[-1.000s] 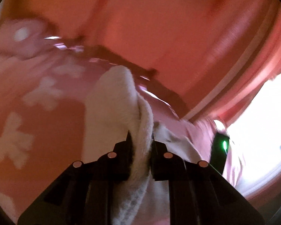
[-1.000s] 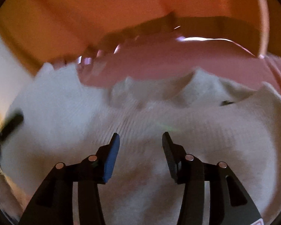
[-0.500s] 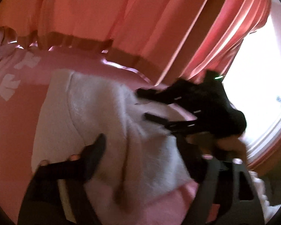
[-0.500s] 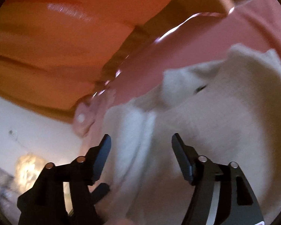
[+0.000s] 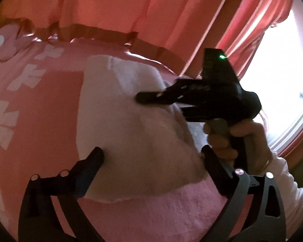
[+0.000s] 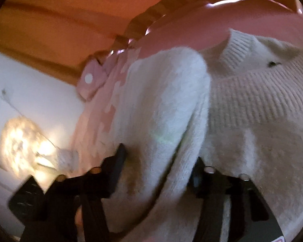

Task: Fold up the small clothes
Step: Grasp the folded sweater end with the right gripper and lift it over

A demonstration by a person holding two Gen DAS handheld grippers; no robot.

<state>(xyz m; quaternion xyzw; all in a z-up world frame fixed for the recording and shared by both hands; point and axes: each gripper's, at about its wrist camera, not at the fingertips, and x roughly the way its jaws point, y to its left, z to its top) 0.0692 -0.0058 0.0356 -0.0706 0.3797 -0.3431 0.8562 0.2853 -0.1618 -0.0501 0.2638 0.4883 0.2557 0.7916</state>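
White sweater (image 5: 119,125) lay on the pink bed (image 5: 40,121), partly folded; a thick folded flap ran up the left side as seen from the right wrist camera, collar at the far end.

Left gripper (image 5: 153,157): fingers spread wide and opening, straddling the near edge of the sweater, pads not pressing on it. Released, nothing held.

Right gripper (image 6: 159,161): fingers closing around the folded flap. Fabric sat between them, but I couldn't tell whether the pads were pressing yet; blur at the tips. In the left wrist view it hung over the right side of the sweater, the person's hand (image 5: 238,137) on the handle.

Judgement: step in hand was taking hold of the folded flap with the right to carry or tidy the fold.

How to do it well:
- catch every layer of the flap, not just the top one. Thick knit slips apart.
- grip near the crease so it stays straight.
- use the free left to pin the near edge flat to the bed while the right moves.
- move slow and low. Soft bed, so the sweater will drag and bunch.
- lay the flap down square with the body, then let go.
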